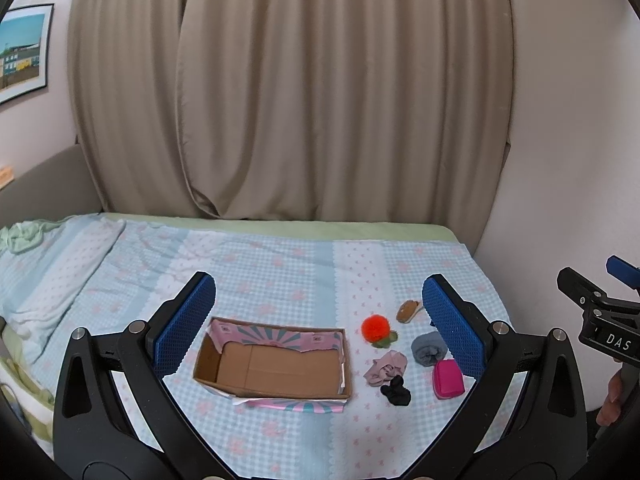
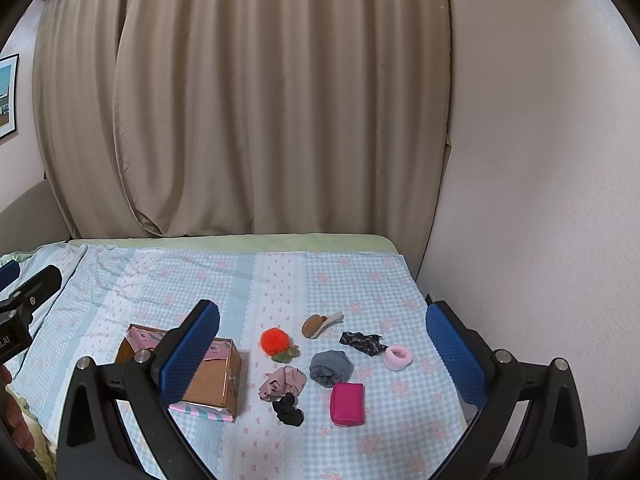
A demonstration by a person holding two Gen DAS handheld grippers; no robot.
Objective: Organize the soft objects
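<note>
An open cardboard box (image 1: pixel 276 368) (image 2: pixel 216 384) sits empty on the bed. To its right lie soft objects: an orange pom-pom (image 1: pixel 375 329) (image 2: pixel 273 341), a brown plush (image 1: pixel 408 310) (image 2: pixel 314 325), a grey rolled cloth (image 1: pixel 428 348) (image 2: pixel 330 366), a pink crumpled cloth (image 1: pixel 385 367) (image 2: pixel 282 382), a black scrunchie (image 1: pixel 396 390) (image 2: pixel 289 409), a magenta pouch (image 1: pixel 448 378) (image 2: pixel 347 404), a dark patterned cloth (image 2: pixel 362 342) and a pink scrunchie (image 2: pixel 397 357). My left gripper (image 1: pixel 320 324) is open above the box. My right gripper (image 2: pixel 323 356) is open above the objects.
The bed has a light blue checked blanket (image 1: pixel 280 264) (image 2: pixel 224 280). Beige curtains (image 1: pixel 288 88) hang behind it. A white wall (image 2: pixel 540 200) borders the bed on the right. A framed picture (image 1: pixel 24 52) hangs at the left.
</note>
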